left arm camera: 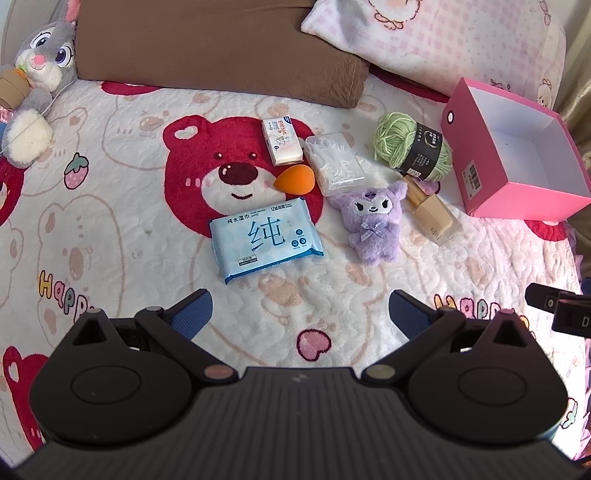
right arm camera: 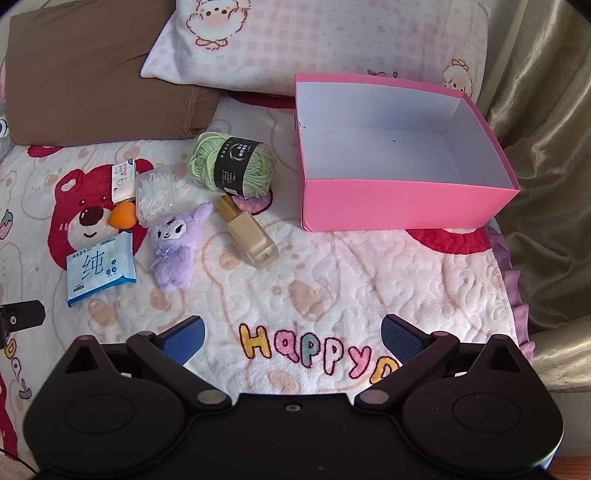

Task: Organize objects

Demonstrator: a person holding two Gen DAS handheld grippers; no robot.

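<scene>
On the bear-print blanket lie a blue wipes pack (left arm camera: 264, 238) (right arm camera: 100, 268), an orange sponge (left arm camera: 295, 180) (right arm camera: 122, 217), a small tissue pack (left arm camera: 281, 141) (right arm camera: 123, 180), a clear packet of floss picks (left arm camera: 334, 164) (right arm camera: 155, 195), a purple plush (left arm camera: 371, 221) (right arm camera: 173, 245), a beige foundation bottle (left arm camera: 430, 210) (right arm camera: 249, 234) and green yarn (left arm camera: 412, 146) (right arm camera: 232, 164). The open pink box (left arm camera: 528, 201) (right arm camera: 406, 205) stands at the right, nothing inside. My left gripper (left arm camera: 299, 314) hovers open, short of the wipes. My right gripper (right arm camera: 293, 336) is open over bare blanket, well short of the box.
A brown pillow (left arm camera: 218, 48) (right arm camera: 96, 74) and a pink checked pillow (left arm camera: 424, 33) (right arm camera: 325, 40) lie at the head of the bed. A grey bunny plush (left arm camera: 37, 81) sits far left. A gold curtain (right arm camera: 546, 147) hangs past the bed's right edge.
</scene>
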